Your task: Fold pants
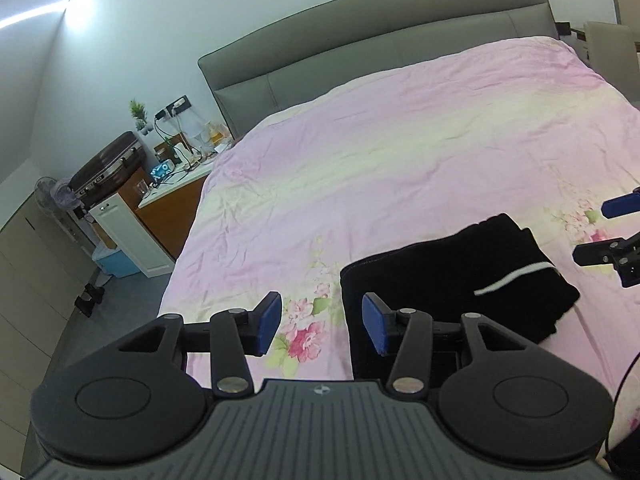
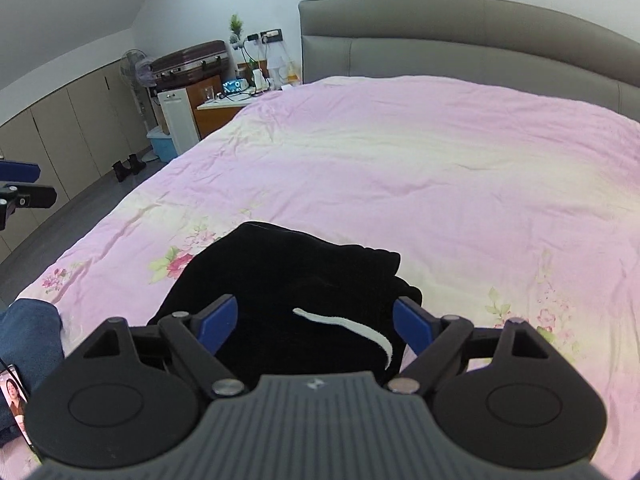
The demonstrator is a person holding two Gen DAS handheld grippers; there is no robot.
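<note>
Black pants (image 1: pixel 452 276) with a white stripe lie folded into a compact bundle on the pink floral bed cover (image 1: pixel 400 160); they also show in the right wrist view (image 2: pixel 288 280). My left gripper (image 1: pixel 320 324) is open and empty, hovering just left of the bundle's near left edge. My right gripper (image 2: pixel 316 326) is open and empty, above the near side of the bundle. The right gripper shows at the right edge of the left wrist view (image 1: pixel 608 232), and the left gripper at the left edge of the right wrist view (image 2: pixel 24 184).
A grey padded headboard (image 2: pixel 460 40) stands at the far end. A cluttered nightstand (image 2: pixel 224 108), a brown suitcase (image 2: pixel 188 62), a fan (image 2: pixel 134 66) and a blue bin (image 1: pixel 116 260) stand left of the bed. A phone (image 2: pixel 14 400) and blue cloth (image 2: pixel 28 332) lie at near left.
</note>
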